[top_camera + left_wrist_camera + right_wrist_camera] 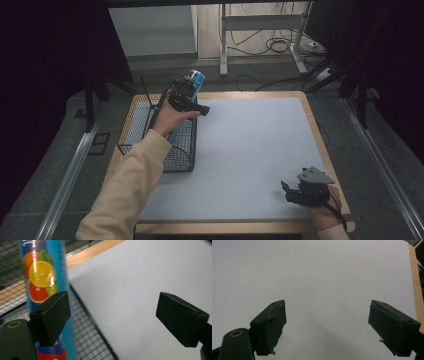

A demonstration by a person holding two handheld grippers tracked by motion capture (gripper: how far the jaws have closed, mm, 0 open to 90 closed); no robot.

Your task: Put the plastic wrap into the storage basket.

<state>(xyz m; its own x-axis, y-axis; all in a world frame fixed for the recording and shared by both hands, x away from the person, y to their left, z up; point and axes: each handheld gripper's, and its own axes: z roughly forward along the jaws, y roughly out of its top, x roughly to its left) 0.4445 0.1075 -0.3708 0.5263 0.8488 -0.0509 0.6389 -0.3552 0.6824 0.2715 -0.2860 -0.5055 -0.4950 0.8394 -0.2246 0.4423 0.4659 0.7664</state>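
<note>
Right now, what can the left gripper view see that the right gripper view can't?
The left gripper view alone has the blue can with orange and grapefruit slices printed on it, standing in the black wire basket, just behind one jaw of the open left gripper. The right gripper view alone has the open right gripper, with nothing between its jaws. Both show the white mat and the table's wooden edge.

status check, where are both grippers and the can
Left hand-held gripper open beside the can, over the basket. Right hand-held gripper open, empty, above the white mat. Nothing in the way.
</note>
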